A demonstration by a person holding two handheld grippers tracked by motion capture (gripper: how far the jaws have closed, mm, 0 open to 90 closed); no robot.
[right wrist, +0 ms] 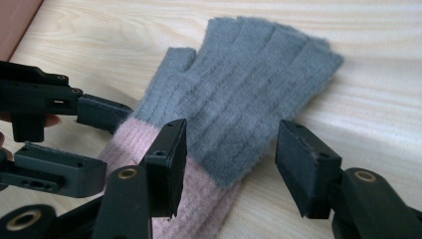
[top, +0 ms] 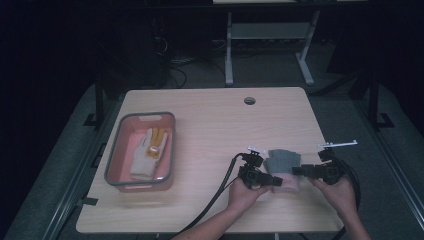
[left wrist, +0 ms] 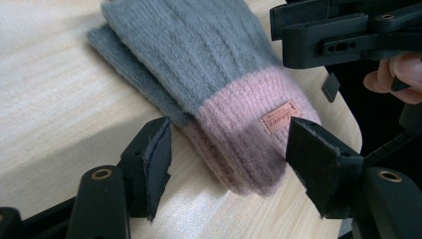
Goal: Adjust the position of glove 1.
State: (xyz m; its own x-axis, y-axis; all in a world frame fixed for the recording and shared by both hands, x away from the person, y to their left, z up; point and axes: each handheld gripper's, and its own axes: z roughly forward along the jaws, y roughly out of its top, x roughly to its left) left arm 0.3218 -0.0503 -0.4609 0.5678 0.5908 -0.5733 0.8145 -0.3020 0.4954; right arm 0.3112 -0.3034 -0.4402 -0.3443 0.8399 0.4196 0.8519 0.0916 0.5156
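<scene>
**Two hand-held grippers spread over a pair of gloves**

Black jaws of the left hand-held gripper [left wrist: 229, 149] stand spread at the pink cuff of a pair of gloves [left wrist: 209, 74], one pad on each side of the cuff and neither pressing it. The gloves are grey with pink cuffs, stacked one on the other, and lie flat on the table [top: 210, 120] near its front right part, between the two hands. A small tan label sits on the top cuff.

From the opposite side, the right hand-held gripper [right wrist: 229, 159] also stands spread, its pads above the grey part near the cuff with nothing pinched. The two tools face each other closely across the cuff end, so each crowds the other's reach there.

Well apart, on the left of the table, a pink tray with a grey rim [top: 116, 150] holds a white and yellow glove [top: 147, 152]. A round hole [top: 249, 100] sits near the far edge of the table. A cable [top: 220, 190] trails from the left tool across the table to the front edge.
</scene>
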